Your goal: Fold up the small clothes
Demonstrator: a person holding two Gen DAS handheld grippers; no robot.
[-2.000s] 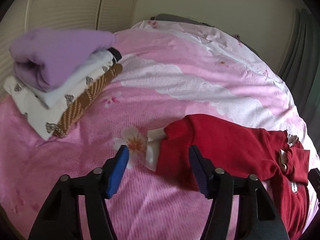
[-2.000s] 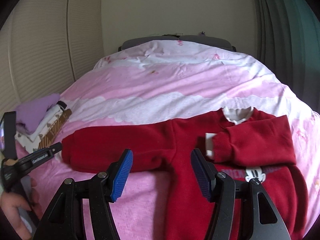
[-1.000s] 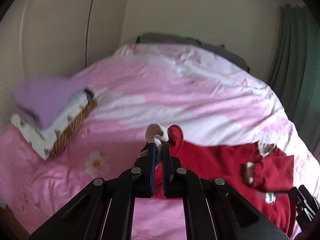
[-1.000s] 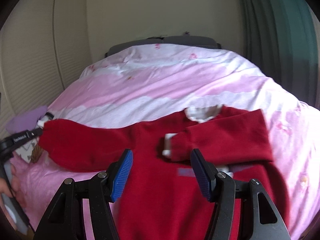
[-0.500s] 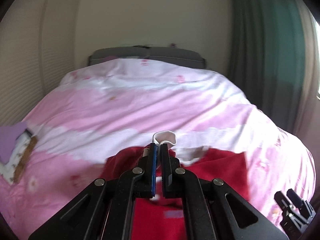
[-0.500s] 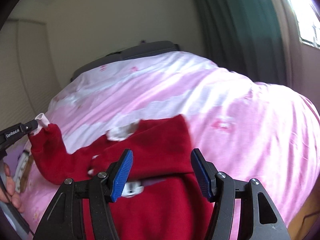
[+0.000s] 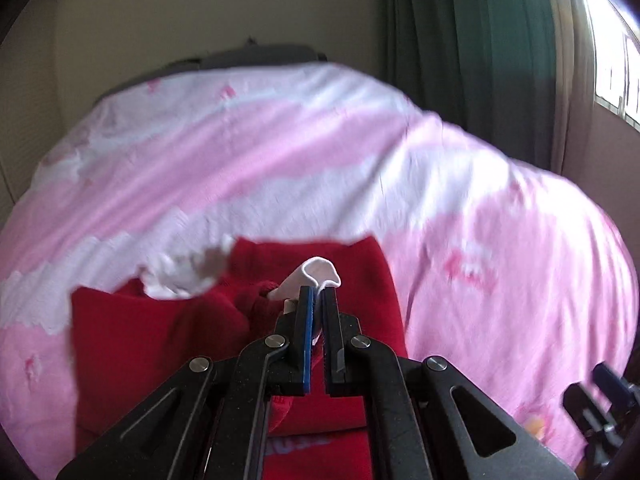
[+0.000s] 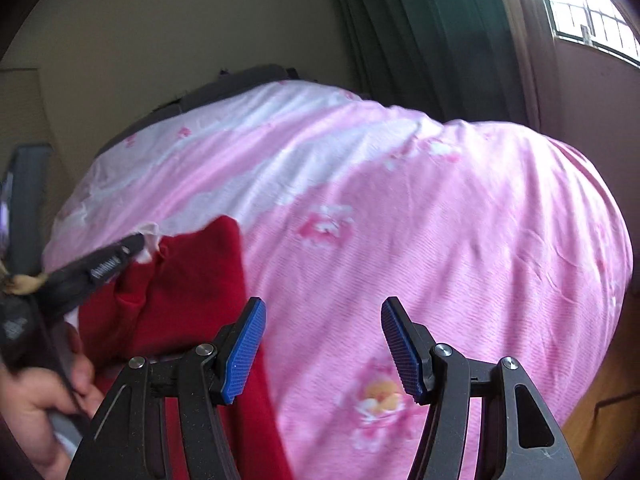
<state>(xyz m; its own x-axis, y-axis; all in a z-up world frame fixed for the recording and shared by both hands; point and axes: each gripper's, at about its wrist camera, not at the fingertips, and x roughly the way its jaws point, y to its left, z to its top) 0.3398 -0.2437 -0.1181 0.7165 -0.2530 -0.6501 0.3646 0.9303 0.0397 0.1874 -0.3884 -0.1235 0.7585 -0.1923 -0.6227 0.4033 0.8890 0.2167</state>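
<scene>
Room: cream walls, dark green curtain (image 7: 460,60) on the right, bright window (image 8: 592,4) beyond it.
Surface: wide bed under a pink-and-white flowered quilt (image 7: 500,240), dark grey headboard (image 7: 256,56) at the far edge; soft, rumpled, likely to drag on cloth.
Garment: small red knit sweater with white collar and cuffs (image 7: 160,332), lying near the bed's front edge, toward the left in the right wrist view; one sleeve lifted and crossing over the chest.
Left gripper (image 7: 314,312): blue pads clamped on the white sleeve cuff (image 7: 316,276), held above the sweater body.
Right gripper (image 8: 322,346): jaws spread wide, nothing between them, hovering over bare quilt just beside the sweater's edge.
Risk, slip: thin cuff pinched at its tip only; a tug could pull it free and drop the sleeve short.
Risk, skew: body unpinned, so the sweater could slide or bunch, leaving a crooked fold.
Risk, blur: both views smeared; exact sleeve landing hard to judge.
</scene>
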